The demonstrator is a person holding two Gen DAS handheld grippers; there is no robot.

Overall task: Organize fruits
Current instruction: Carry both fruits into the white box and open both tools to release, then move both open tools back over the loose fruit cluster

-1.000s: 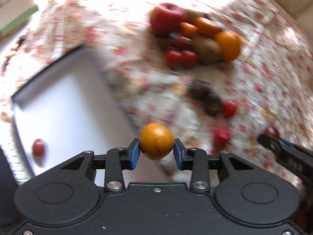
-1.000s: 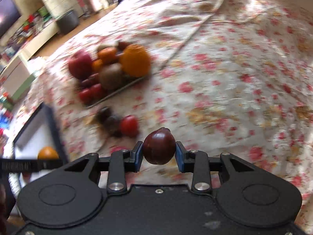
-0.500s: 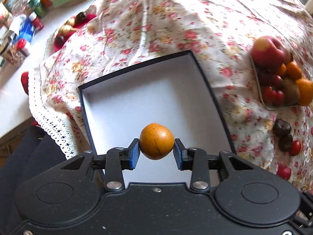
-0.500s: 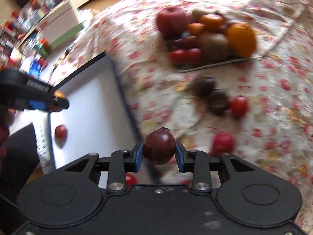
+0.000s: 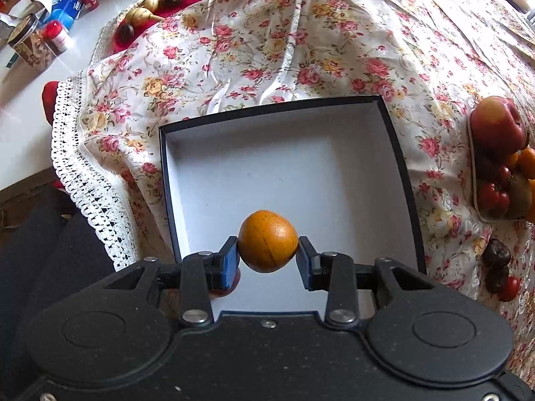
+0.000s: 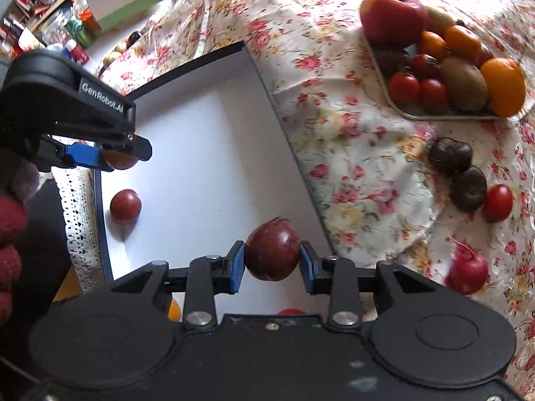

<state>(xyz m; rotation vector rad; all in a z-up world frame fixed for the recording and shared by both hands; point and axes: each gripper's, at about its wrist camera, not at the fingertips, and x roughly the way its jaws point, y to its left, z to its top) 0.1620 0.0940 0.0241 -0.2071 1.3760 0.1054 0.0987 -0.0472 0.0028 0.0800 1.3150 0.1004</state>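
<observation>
While both tools hang over the white box (image 5: 398,153), each pinches one fruit.
Left tool (image 5: 267,260) squeezes a smooth orange fruit (image 5: 267,240); right tool (image 6: 271,267) squeezes a shiny dark red plum (image 6: 272,249).

Floral tablecloth (image 5: 267,43) is thin wrinkled cloth w/ slight sheen & white lace edging. Box (image 5: 284,180) looks like matt white card inside, dark rim. Both gripper bodies matt black plastic w/ 2 metal screws; plum (image 6: 272,249) glossy, smooth.
</observation>
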